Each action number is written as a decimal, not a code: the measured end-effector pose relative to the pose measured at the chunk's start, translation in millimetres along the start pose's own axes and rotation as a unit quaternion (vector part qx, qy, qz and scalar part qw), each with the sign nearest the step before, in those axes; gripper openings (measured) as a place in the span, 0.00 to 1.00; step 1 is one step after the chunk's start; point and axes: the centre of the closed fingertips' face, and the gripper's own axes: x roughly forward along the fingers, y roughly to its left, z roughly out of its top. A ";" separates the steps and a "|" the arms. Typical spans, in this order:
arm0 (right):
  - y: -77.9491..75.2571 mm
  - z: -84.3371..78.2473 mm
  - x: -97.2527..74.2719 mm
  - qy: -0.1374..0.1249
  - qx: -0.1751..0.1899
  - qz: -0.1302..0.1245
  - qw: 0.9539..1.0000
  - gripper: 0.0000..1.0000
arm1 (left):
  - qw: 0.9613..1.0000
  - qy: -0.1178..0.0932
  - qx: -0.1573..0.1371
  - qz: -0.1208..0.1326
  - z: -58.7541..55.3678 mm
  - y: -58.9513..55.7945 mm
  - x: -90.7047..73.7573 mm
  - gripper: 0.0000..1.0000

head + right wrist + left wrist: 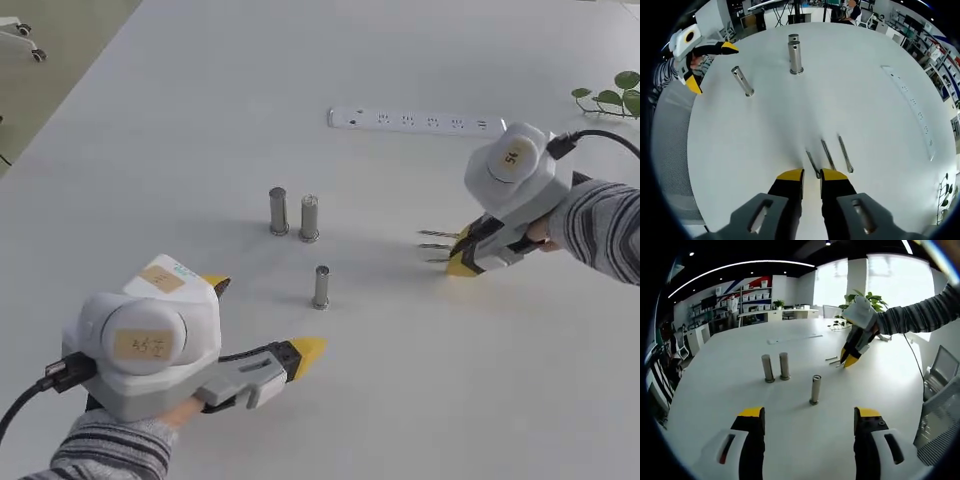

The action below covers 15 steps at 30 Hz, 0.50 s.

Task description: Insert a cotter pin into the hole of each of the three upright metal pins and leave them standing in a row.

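Three upright metal pins stand on the white table: two side by side [279,211] [310,218] and one nearer [321,287]. Three cotter pins [437,246] lie flat to their right. My right gripper [460,252] sits low at the cotter pins. In the right gripper view its jaws [812,175] are narrowly apart, and the near end of the leftmost cotter pin [813,162] lies between the tips. My left gripper [262,315] hovers wide open near the front, with nothing between its jaws [810,412]. The nearest metal pin [815,389] stands just ahead of it.
A white power strip [415,121] lies across the table behind the pins. A green plant [610,97] stands at the far right edge. Bare tabletop [200,150] spreads to the left and in front. Grey chairs [940,390] stand by the table edge.
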 end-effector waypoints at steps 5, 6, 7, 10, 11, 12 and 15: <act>-2.1 0.1 -0.1 0.004 -0.018 0.000 1.000 0.02 | 1.000 0.000 0.006 -0.005 2.2 -3.0 -0.4 0.71; -0.6 0.4 -0.2 0.008 -0.026 0.000 1.000 0.01 | 1.000 0.000 0.008 -0.007 2.2 -3.5 0.0 0.70; -2.7 0.0 1.7 0.010 -0.033 0.000 0.999 0.01 | 1.000 0.000 0.008 -0.006 2.3 -3.4 0.0 0.70; -1.2 0.4 2.0 0.019 -0.059 -0.004 0.998 0.00 | 1.000 -0.005 0.004 -0.008 3.4 -4.1 -0.3 0.68; -1.5 0.5 1.8 0.020 -0.060 -0.005 0.998 0.00 | 1.000 -0.004 0.005 -0.008 3.0 -4.1 -0.4 0.68; -1.4 0.4 1.5 0.021 -0.058 -0.003 0.998 0.00 | 1.000 -0.003 0.006 -0.009 2.8 -4.3 -0.4 0.68; -0.8 -0.1 0.9 0.021 -0.045 -0.002 0.999 0.00 | 1.000 -0.001 0.007 -0.011 2.4 -5.1 -0.3 0.67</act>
